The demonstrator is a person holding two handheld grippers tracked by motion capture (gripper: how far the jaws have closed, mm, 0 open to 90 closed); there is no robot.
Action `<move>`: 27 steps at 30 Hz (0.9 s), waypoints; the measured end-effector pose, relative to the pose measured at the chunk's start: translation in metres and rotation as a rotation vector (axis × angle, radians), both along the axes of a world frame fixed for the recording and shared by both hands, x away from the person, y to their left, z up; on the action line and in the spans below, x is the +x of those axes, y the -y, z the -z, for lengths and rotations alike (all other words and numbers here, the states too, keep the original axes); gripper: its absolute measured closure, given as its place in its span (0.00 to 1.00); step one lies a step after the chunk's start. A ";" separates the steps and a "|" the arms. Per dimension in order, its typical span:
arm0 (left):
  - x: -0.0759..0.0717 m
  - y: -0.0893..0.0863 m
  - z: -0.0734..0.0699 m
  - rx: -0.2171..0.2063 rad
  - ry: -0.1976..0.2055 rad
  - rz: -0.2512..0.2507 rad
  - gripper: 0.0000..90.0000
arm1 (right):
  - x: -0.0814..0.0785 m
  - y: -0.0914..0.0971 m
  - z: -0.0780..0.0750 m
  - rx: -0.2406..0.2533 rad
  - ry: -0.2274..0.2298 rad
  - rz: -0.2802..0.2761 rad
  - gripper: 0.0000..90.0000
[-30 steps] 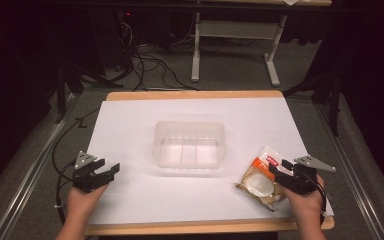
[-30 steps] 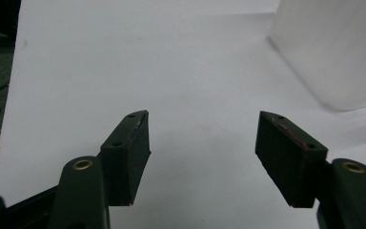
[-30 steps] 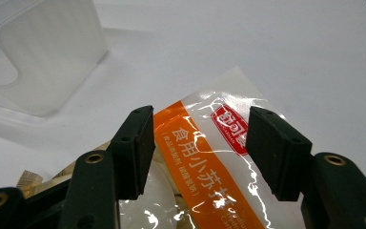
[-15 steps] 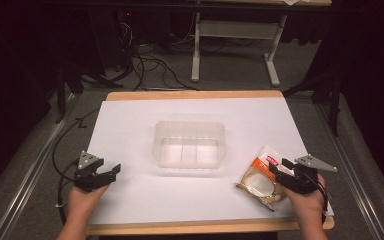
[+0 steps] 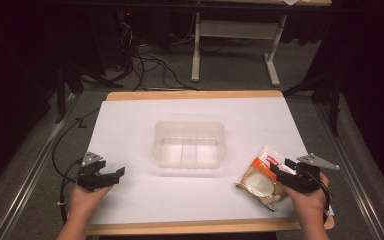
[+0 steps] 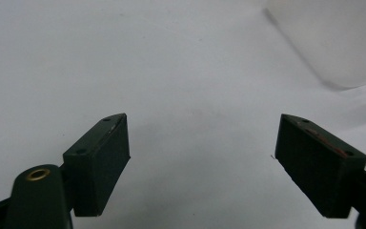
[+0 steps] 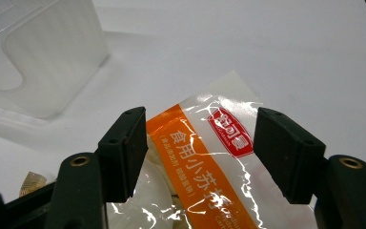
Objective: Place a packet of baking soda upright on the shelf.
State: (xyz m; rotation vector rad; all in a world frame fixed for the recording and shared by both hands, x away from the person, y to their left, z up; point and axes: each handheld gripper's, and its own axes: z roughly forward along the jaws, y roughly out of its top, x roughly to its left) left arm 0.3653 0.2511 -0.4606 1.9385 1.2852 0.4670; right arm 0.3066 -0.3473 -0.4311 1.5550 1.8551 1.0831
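Note:
A clear plastic packet (image 5: 257,180) with an orange band and a red label lies flat at the table's front right; white round pieces show inside it (image 7: 205,176). My right gripper (image 5: 279,169) hovers over its near end. Its jaws have just been opening and stand open (image 7: 200,138), one on each side of the packet's orange band, pads not pressing on it. My left gripper (image 5: 116,173) rests low at the front left. Its jaws have just been opening too and stand open (image 6: 200,138), with only bare white table between them.
An empty clear plastic container (image 5: 190,145) stands in the middle of the white table top (image 5: 130,125); its wall shows in the right gripper view (image 7: 43,62) and its corner in the left gripper view (image 6: 333,38). Cables and desk legs lie on the floor beyond the far edge.
The left gripper's jaws look wider apart than a second ago. Both hands, the packet and the container stay where they were.

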 end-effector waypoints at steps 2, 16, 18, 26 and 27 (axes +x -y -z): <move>-0.001 0.001 0.000 0.013 0.003 0.003 0.19 | 0.000 0.001 0.000 0.009 -0.005 0.012 0.40; 0.001 0.008 -0.002 0.017 0.039 -0.012 0.17 | -0.006 0.022 0.006 -0.015 -0.017 0.086 0.31; 0.001 0.008 -0.002 0.011 0.037 -0.007 0.17 | -0.008 0.028 0.007 -0.010 -0.019 0.111 0.32; 0.003 0.012 -0.004 -0.005 0.048 0.032 0.18 | -0.012 0.055 0.019 0.035 -0.087 0.192 0.35; 0.003 0.012 -0.004 -0.005 0.048 0.032 0.18 | -0.013 0.057 0.022 0.044 -0.100 0.202 0.36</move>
